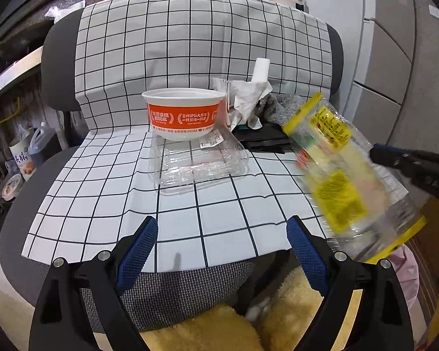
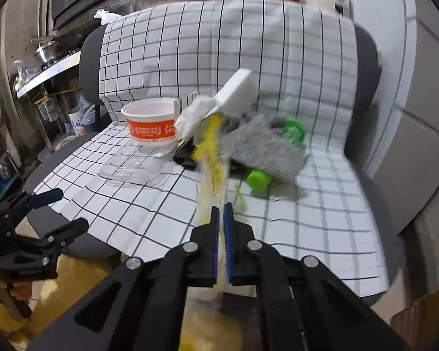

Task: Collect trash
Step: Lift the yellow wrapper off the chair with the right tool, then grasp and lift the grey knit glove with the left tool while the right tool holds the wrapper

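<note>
Yellow-printed clear plastic wrapper point(image 1: 342, 172) was pinched in the right tool point(image 2: 221, 213), its jaws nearly together on the film; the wrapper hung in the air off the right front edge of the chair seat, blurred, so it was likely mid-carry. The left tool point(image 1: 222, 234) was spread wide and held nothing, hovering low at the front of the seat.

Other trash sat on the checkered cloth point(image 1: 219, 219) over the chair: an orange-banded white bowl point(image 1: 184, 114), a clear plastic clamshell point(image 1: 196, 161) just in front of it and touching, crumpled tissue point(image 1: 248, 99) to the bowl's right, a grey rag point(image 2: 266, 149) and two green caps point(image 2: 259, 179) further right.

Step in hand looked like removal of the wrapper to a bin, which was not visible. Next move would call for releasing the wrapper off the seat, then the free left tool closing on the clamshell rim, which looked thin and likely to flex.
</note>
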Tool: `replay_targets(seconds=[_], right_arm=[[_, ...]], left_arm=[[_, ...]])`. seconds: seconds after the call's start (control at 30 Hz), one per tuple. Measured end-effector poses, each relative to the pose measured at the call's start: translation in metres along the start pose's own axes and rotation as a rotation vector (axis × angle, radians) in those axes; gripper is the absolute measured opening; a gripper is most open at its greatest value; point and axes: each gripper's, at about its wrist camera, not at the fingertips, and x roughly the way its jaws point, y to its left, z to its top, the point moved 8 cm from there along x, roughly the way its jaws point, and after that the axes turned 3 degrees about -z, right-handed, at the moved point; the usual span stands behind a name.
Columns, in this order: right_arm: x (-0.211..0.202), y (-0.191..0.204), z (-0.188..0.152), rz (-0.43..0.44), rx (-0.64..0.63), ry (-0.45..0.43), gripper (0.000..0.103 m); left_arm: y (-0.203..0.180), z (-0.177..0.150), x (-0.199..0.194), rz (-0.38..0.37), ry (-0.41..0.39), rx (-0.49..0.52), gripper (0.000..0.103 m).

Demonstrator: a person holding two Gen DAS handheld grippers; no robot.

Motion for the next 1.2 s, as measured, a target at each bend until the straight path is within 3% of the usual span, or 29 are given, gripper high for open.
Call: replay_targets(seconds=[0.23,0.4,0.53,0.63,0.73,0.9,1.03,1.2], right_arm=[[0.024,0.005,-0.016,0.196,0.159,0.087,0.008],[0.015,0.001,-0.012,0.196,0.198,0.022,0.002],[-0.027,-0.025,0.012,0.134,0.218,-0.130,0.002],[-0.065,-0.054,0.025,-0.042,0.198,-0.256,0.002],[-0.091,-0.079,0.027,-0.155,0.205,-0.334,0.002],[-0.095,-0.104,0.020,-0.182,0.242,-0.340,0.002],[-0.088,-0.114,0.017,-0.179,0.262,-0.337,0.002],[-0.079,-0.127,0.014,-0.163,0.279,-0.337,0.002]], left_arm=[[0.004,-0.002,0.004,0.007,0.013,-0.010,0.089],[-0.002,-0.001,0.007,0.006,0.017,0.012,0.089],[-0.005,0.005,0.008,0.005,0.007,0.021,0.089],[-0.012,0.015,0.011,-0.011,-0.001,0.026,0.089],[-0.029,0.032,0.016,-0.038,-0.027,0.061,0.089],[-0.063,0.065,0.036,-0.080,-0.074,0.114,0.088],[-0.085,0.092,0.063,-0.138,-0.064,0.106,0.073],[-0.104,0.121,0.105,-0.122,-0.049,0.117,0.073]])
